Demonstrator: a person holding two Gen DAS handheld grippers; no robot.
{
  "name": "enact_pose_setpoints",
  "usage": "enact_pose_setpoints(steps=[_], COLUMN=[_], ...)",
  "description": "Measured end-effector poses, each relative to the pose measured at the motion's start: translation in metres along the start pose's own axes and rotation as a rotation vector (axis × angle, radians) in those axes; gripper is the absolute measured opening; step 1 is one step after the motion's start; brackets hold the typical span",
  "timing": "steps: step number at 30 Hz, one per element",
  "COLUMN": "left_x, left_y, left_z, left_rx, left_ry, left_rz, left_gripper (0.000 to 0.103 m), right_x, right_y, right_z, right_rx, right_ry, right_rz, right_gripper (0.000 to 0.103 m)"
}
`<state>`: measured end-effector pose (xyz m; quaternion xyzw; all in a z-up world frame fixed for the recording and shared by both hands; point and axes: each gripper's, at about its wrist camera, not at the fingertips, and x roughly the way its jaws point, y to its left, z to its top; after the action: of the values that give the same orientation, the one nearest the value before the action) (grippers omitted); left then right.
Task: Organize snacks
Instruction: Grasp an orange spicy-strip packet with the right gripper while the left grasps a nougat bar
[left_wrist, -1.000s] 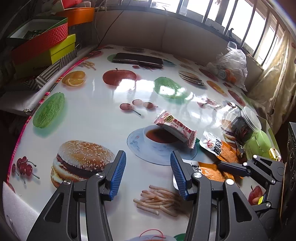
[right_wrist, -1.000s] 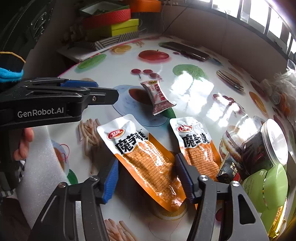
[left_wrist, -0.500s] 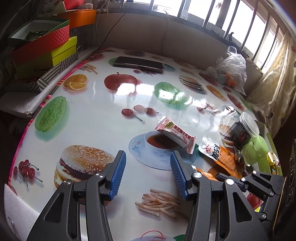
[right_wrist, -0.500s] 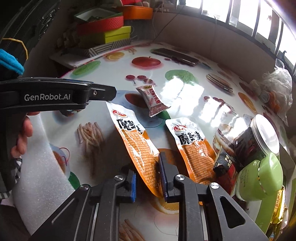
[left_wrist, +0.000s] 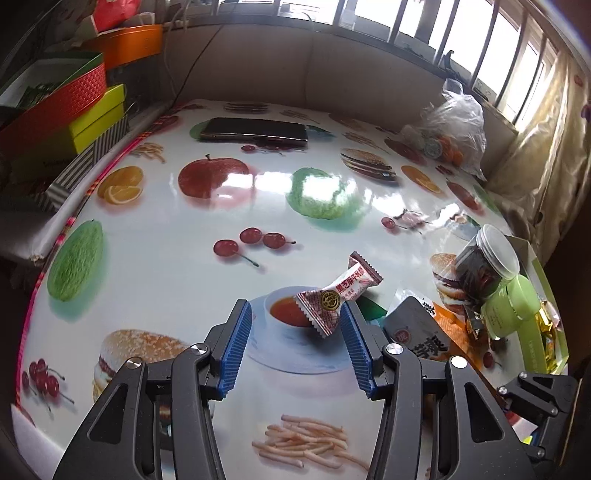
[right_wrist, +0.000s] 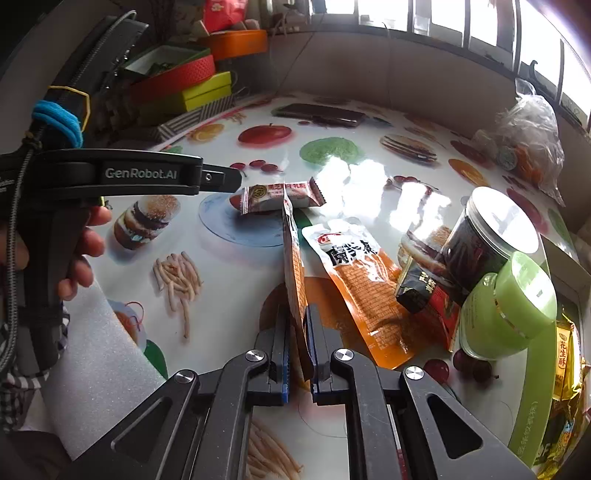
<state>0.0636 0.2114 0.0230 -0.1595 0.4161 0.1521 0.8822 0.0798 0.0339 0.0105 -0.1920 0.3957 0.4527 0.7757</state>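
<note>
Right gripper (right_wrist: 297, 325): jaws clamped on orange foil snack pouch (right_wrist: 293, 258), held edge-up above fruit-print tablecloth (left_wrist: 166, 266). Left gripper (left_wrist: 295, 332): jaws apart, flanking small red-and-white wrapped biscuit packet (left_wrist: 338, 291) on the printed teacup. Second orange pouch (right_wrist: 365, 284) flat beside.

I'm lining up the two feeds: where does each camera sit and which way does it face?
Left wrist: on the left hand-held gripper, looking along its open fingers at the red-and-white candy packet; no hand shows.
Right wrist: on the right hand-held gripper, shut on an orange snack pouch; the left hand shows.
Shared: candy packet, clear-lidded jar, phone.
</note>
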Motion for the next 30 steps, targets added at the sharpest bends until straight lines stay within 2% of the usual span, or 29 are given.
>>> enact_pose_setpoints(steps=[4, 7, 13, 20, 30], left_x=[0.010, 0.026, 0.041, 0.052, 0.053], left_y=[-0.009, -0.018, -0.034, -0.036, -0.036], left_z=[0.010, 0.014, 0.015, 0.020, 0.021], left_rx=[0.074, 0.138, 0.227, 0.240, 0.223], left_ry=[0.005, 0.062, 0.095, 0.100, 0.090], left_rz=[0.000, -0.040, -0.048, -0.007, -0.023], left_gripper=[0.051, 0.051, 0.051, 0.051, 0.050], right_x=[-0.006, -0.007, -0.008, -0.008, -0.010], right_y=[-0.003, -0.007, -0.014, -0.018, -0.020], right_z=[-0.002, -0.003, -0.006, -0.008, -0.010], right_rx=[0.018, 0.037, 0.077, 0.103, 0.108], right_ry=[-0.014, -0.017, -0.022, -0.024, -0.028], right_rz=[0.006, 0.014, 0.029, 0.030, 0.033], right_gripper=[0.008, 0.008, 0.008, 0.008, 0.008])
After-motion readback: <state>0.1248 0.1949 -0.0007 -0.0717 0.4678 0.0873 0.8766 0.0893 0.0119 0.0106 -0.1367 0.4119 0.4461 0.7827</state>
